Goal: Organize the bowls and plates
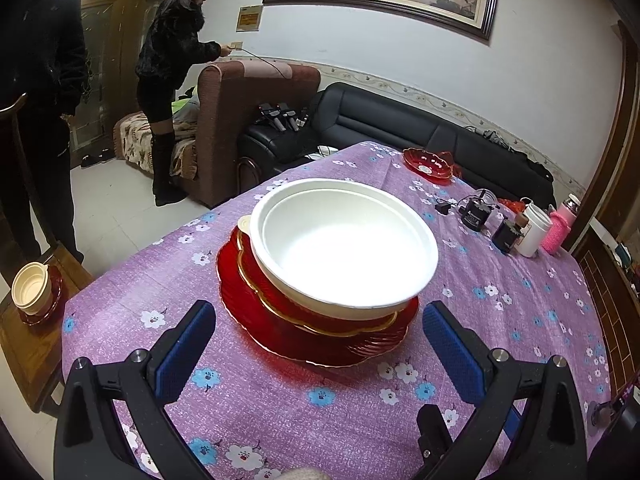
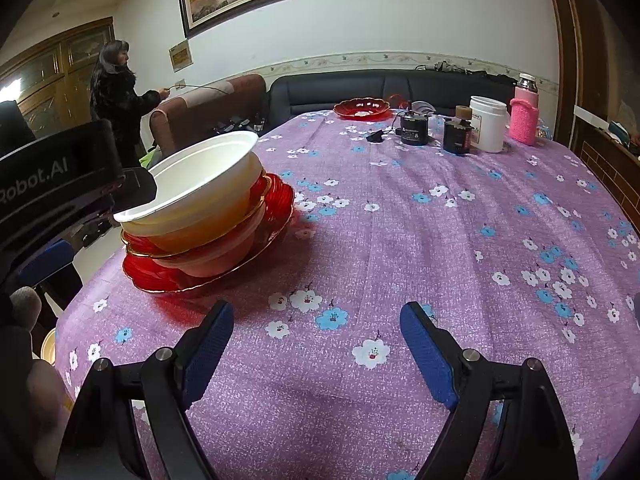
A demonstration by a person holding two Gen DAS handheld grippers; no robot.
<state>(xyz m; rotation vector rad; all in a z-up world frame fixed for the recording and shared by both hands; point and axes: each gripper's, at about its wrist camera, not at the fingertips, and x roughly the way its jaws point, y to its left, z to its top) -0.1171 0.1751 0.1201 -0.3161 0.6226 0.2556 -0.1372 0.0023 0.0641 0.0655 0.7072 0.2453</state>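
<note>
Left tool [image 1: 316, 320] open, empty, just short of stack [image 1: 320, 280] near desk [image 2: 400, 240] left edge. Right tool [image 2: 316, 320] open over bare cloth. White bowl [image 1: 344, 240] tilted on top; likely slides off if nudged. Stray red plate [image 2: 362, 109] at far edge.

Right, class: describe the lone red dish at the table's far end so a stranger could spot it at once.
Start at the purple flowered tablecloth and go to its far edge by the black sofa. The lone red dish lies there, left of the black gadgets. Unlike the red plates in the near stack, it carries no bowls.
</note>
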